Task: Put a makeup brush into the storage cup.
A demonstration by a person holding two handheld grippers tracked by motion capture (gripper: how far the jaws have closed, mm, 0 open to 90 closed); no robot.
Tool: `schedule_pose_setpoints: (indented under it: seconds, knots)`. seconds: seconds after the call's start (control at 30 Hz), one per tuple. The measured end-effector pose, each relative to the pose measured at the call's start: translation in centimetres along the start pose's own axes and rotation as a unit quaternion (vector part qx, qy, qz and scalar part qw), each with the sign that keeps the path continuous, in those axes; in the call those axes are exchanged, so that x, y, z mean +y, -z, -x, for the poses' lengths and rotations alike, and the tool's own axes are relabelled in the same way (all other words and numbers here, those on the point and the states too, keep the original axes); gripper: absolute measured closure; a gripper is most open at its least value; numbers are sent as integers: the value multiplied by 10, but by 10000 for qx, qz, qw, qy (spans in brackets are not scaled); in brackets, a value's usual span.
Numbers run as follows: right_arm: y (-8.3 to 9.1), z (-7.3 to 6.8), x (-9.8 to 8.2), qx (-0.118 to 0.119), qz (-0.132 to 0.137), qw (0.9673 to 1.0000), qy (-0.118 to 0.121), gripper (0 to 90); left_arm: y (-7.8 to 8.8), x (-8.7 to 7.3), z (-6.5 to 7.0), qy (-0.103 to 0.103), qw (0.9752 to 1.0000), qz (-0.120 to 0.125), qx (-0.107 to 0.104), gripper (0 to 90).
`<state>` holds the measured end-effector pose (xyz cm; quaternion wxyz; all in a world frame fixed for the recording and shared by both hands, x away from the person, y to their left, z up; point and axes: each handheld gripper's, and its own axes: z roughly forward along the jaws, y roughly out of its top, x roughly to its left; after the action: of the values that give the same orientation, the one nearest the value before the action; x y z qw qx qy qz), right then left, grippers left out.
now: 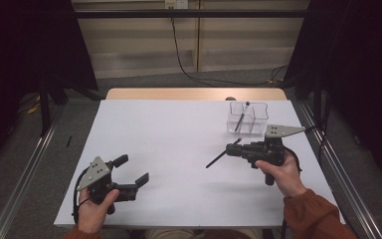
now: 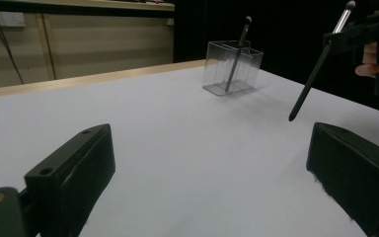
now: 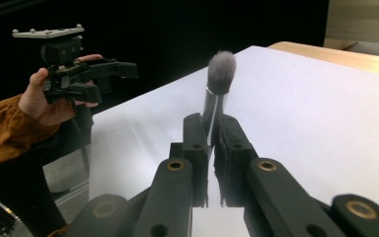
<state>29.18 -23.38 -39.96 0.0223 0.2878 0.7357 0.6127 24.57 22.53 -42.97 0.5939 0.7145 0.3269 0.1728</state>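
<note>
My right gripper [image 1: 235,148] is clamped on a makeup brush [image 1: 222,155], holding it above the white table [image 1: 169,149], just in front of the clear holder [image 1: 247,118] where another brush [image 1: 241,116] already stands. My left gripper [image 1: 132,172] waits near my side of the table, jaws spread, holding nothing. I judge the carry is under way; next I must tip this brush upright and lower it into a free compartment.

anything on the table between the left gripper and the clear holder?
No: bare white table between left gripper and holder, per the high view.
</note>
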Motion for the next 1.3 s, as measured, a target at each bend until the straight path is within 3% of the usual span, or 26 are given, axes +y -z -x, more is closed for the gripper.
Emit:
schedule_pose_setpoints:
  seconds: [0.4,0.63,0.7,0.8,1.3]
  knots:
    - [13,11,5,-279,73,9996,10,837,6,-7,-2,-3,9997,-35,259,44]
    - [26,20,14,-526,232,9983,90,837,6,-9,-1,-62,9996,-87,251,44]
    - [30,23,19,-618,293,9976,104,837,7,-9,-1,16,9997,-60,224,43]
    - [35,26,24,-738,310,9967,146,837,7,-8,-1,-76,9995,-76,281,37]
    - [50,41,45,-1342,396,9896,342,837,6,-9,-3,-115,9994,-155,282,36]
